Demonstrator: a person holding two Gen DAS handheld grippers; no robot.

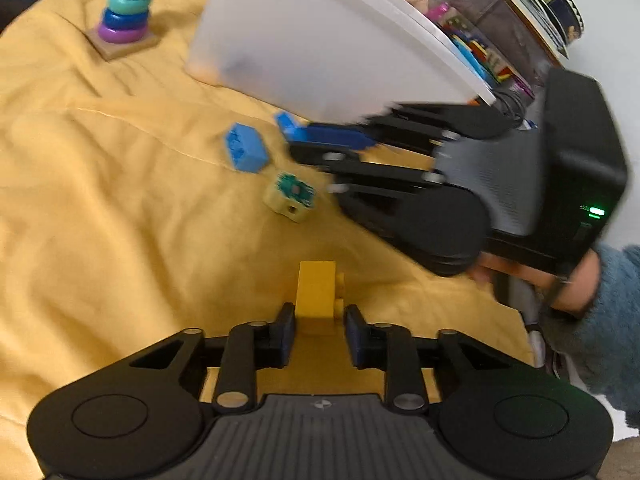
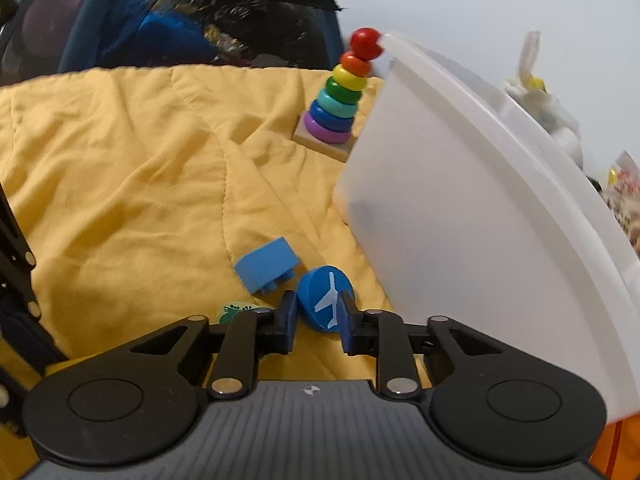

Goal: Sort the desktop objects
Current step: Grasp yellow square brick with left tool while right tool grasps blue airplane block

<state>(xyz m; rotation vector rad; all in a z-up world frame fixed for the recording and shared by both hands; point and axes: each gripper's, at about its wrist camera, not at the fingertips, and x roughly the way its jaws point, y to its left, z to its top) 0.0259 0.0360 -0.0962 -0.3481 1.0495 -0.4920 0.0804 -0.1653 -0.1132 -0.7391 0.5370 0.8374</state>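
Two black claws with blue pads work here, the left claw point(image 1: 320, 330) and the right claw point(image 2: 319, 326). Ahead of them lie one yellow plastic brick point(image 1: 316, 294), one blue plastic brick point(image 1: 245, 147), one blue wooden disc with a white aeroplane point(image 2: 325, 298), one cream wooden cube with a green picture point(image 1: 291, 196), one translucent white plastic bin point(image 1: 320, 36), and one wooden stacking tower of seven coloured rings point(image 2: 335, 100).

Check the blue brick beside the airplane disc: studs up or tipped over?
Tipped. The blue brick lies on the yellow quilt with its studs pointing sideways and down toward the airplane disc, smooth face up.
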